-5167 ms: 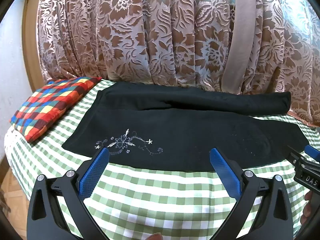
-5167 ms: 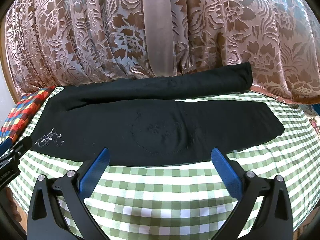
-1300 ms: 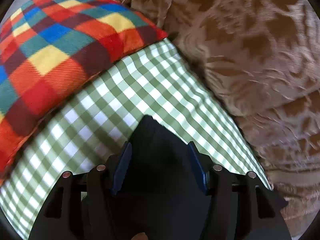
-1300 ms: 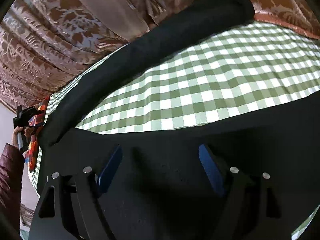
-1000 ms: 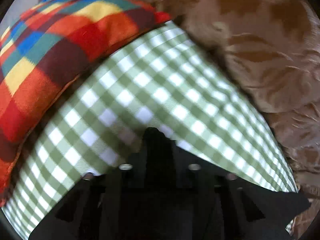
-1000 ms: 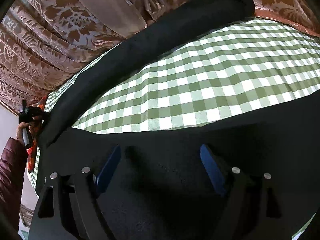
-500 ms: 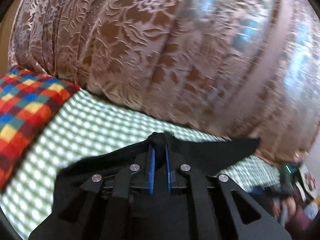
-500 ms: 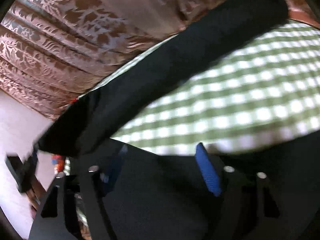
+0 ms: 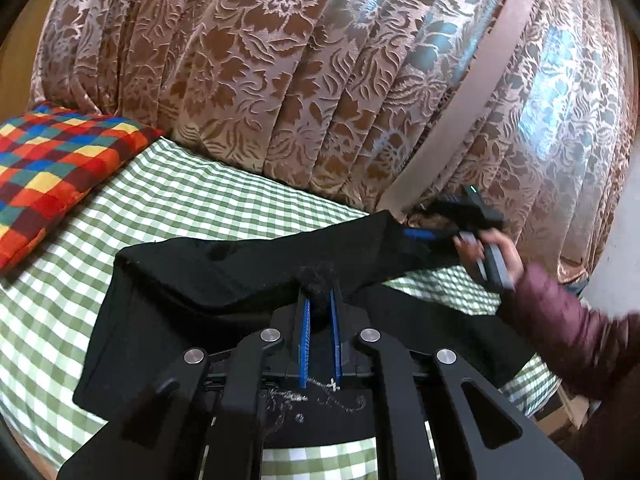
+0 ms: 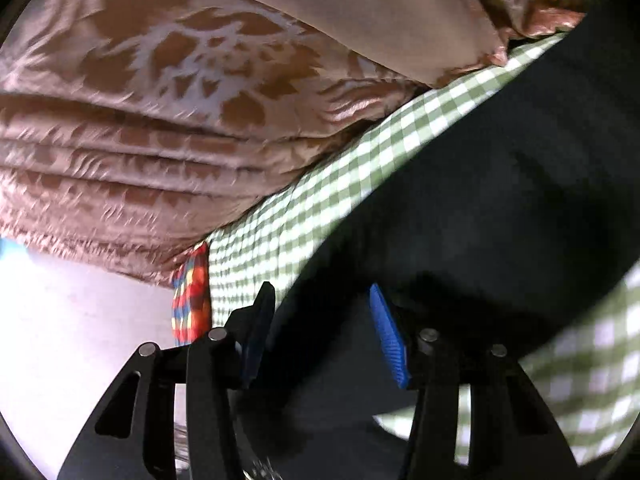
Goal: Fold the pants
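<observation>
Black pants (image 9: 224,276) pinched in left tool (image 9: 319,304); right tool (image 10: 320,316) closing.

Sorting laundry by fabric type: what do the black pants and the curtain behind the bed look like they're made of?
The black pants look like a soft matte knit, possibly cotton jersey: they drape limply and bunch without sharp creases, with pale embroidery near the bottom. The curtain looks like a glossy woven jacquard or burnout velvet: its raised brown floral pattern shines on the pleats. Neither fibre is certain.
</observation>
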Motion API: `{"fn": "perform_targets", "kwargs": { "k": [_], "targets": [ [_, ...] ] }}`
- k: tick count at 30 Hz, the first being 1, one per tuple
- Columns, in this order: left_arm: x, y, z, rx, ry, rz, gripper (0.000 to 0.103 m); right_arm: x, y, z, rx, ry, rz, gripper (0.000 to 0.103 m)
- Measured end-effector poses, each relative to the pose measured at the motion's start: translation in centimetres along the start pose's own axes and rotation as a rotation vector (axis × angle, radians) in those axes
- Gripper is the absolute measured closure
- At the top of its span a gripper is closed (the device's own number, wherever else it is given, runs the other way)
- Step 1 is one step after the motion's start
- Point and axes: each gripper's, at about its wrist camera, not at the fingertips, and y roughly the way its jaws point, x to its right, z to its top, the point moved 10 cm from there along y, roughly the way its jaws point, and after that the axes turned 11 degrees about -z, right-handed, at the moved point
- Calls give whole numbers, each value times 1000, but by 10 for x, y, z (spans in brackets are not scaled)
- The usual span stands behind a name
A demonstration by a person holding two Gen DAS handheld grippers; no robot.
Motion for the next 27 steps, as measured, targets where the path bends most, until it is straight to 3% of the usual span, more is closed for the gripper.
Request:
{"fn": "perform_targets", "kwargs": {
  "k": [3, 4, 5, 6, 9, 12, 14, 17, 20, 23, 27],
  "targets": [
    [0, -2, -3, -17, 23, 1, 96, 7, 20, 16, -19, 42, -54, 54],
    [-2, -3, -2, -21, 29, 2, 96, 10, 24, 19, -24, 51, -70, 63],
    [-3, -3, -2, -24, 36, 5, 96, 14, 29, 21, -28, 43, -103, 84],
    [-8, -4, 0, -26, 39, 17, 96, 16, 29, 22, -20, 26, -126, 91],
    [-33, -5, 21, -1, 39, 83, 96, 9, 11, 18, 32, -45, -118, 96],
    [-74, -13, 74, 84, 25, 210, 96, -9, -27, 11, 98, -100, -27, 96],
    [-99, -17, 113, 162, -13, 262, 96, -27, -65, -2, 156, -174, 49, 96],
    [-120, -14, 148, 207, -25, 326, 96, -39, -103, -37, 202, -275, 108, 95],
    [-126, -15, 144, 212, -49, 333, 96, -30, -119, -92, 178, -350, 114, 95],
    [-127, -29, 107, 210, -114, 316, 96, -3, -115, -156, 109, -364, 111, 96],
    [-131, -42, 45, 155, -204, 317, 95, 38, -98, -214, 21, -332, 72, 96]
  ]
}}
